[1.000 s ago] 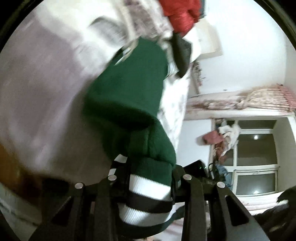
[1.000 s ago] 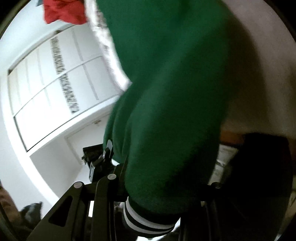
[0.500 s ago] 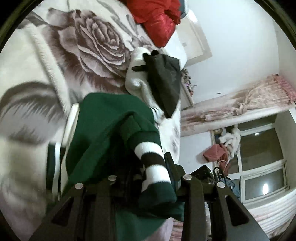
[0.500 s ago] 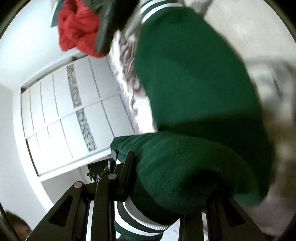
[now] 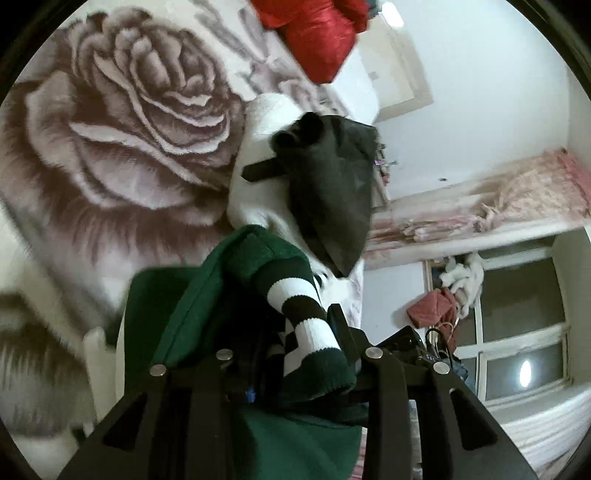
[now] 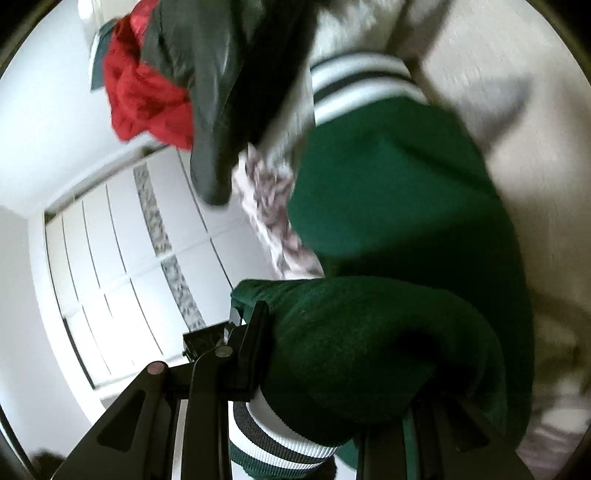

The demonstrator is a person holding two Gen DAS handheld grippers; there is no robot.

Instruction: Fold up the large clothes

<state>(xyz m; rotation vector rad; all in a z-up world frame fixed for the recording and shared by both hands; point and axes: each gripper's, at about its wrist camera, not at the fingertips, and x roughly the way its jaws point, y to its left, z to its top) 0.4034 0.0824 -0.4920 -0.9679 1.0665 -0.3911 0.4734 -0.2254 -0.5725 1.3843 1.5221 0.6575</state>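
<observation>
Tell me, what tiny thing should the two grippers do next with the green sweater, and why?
Probably lower it onto the rose blanket and let go. Both the left gripper and right gripper pinch the green sweater at its striped cuffs, folded over the body, which already lies on the blanket.

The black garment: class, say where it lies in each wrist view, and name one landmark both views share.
Left wrist view: the black garment sits right of centre, draped over a white garment, above the green sweater.
Right wrist view: it hangs at top centre-left, reaching down to mid-frame.
Shared landmark: the red garment, beside it in both.
</observation>
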